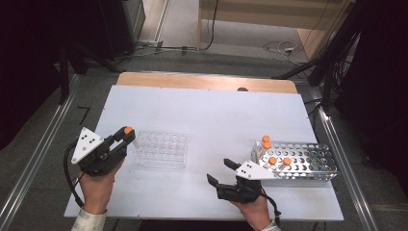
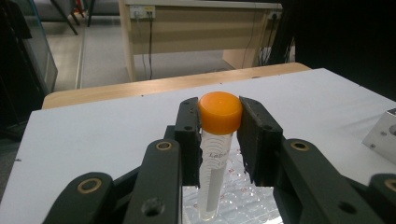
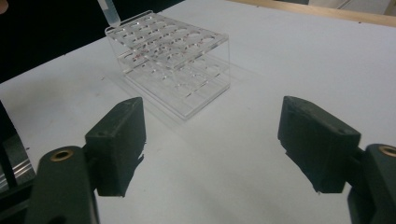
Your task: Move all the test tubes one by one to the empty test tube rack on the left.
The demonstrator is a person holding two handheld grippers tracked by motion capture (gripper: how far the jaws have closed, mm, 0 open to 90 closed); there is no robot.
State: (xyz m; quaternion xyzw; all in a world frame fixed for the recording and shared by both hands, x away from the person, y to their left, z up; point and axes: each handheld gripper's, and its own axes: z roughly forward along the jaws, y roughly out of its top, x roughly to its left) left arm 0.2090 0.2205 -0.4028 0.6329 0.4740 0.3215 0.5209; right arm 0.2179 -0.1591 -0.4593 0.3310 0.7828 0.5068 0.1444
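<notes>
1. The left gripper (image 2: 219, 121) has its jaws pinching the orange cap of a tube (image 2: 214, 177), which hangs upright over the near-left corner of the clear rack (image 1: 160, 149). In the right gripper view the tube's tip (image 3: 111, 16) is just above that corner and not yet in a hole. If it comes down off-centre, the tip could strike the rack's top plate and the tube could tilt or twist in the grip.

2. The hold is on the cap alone, not the tube body. A sideways knock against the clear rack could swing the tube like a pendulum, or the cap could slip between the pads.

3. The clear rack looks light and stands free on the white table (image 1: 207, 115). A tube pressed in at an angle could push it along or tip it up on one edge.

4. Letting go before the tube sits deep in a hole could leave it leaning or let it topple onto the table beside the clear rack.

5. The right gripper (image 1: 225, 172) rests with its jaws spread wide and nothing between them, to the right of the clear rack and just in front of the metal rack (image 1: 308, 166) that holds more orange-capped tubes (image 1: 279, 161). A careless move back could bump that rack.
</notes>
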